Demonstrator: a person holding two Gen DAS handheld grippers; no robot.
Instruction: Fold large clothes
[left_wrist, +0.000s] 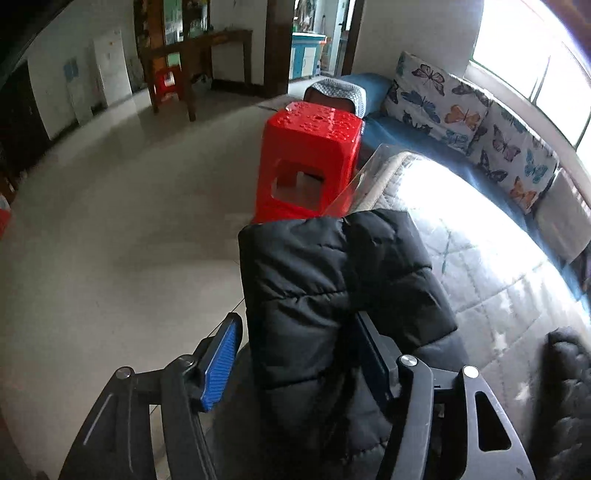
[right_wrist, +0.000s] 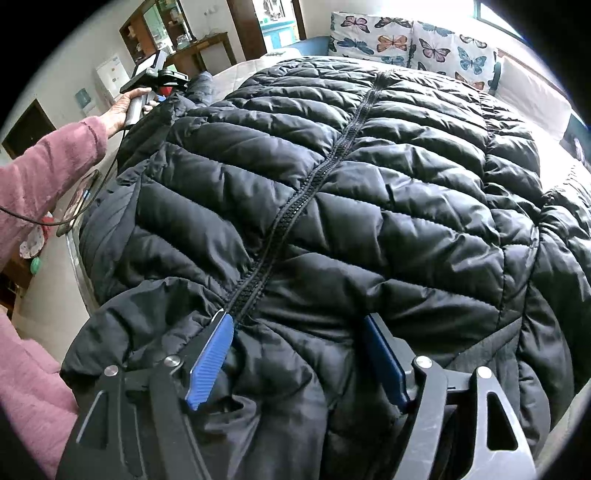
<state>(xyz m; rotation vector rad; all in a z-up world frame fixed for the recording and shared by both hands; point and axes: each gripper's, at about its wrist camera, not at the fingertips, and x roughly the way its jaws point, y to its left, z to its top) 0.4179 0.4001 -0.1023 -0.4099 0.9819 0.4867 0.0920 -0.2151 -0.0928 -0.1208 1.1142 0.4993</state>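
The black jacket was spread flat — its sleeve lay between the left gripper's released jaws, its collar between the right gripper's, also released.

Light source: daylight pours in from the window at upper right, blown out white.
Glare: the quilted table cover washes out under it.
Shadows: soft, pooling on the floor.
Sheen: highlights ripple across the black puffer jacket.
Distortion: heavy fisheye bending, dark vignette corners.
Focus: sharp centrally, softer at edges.
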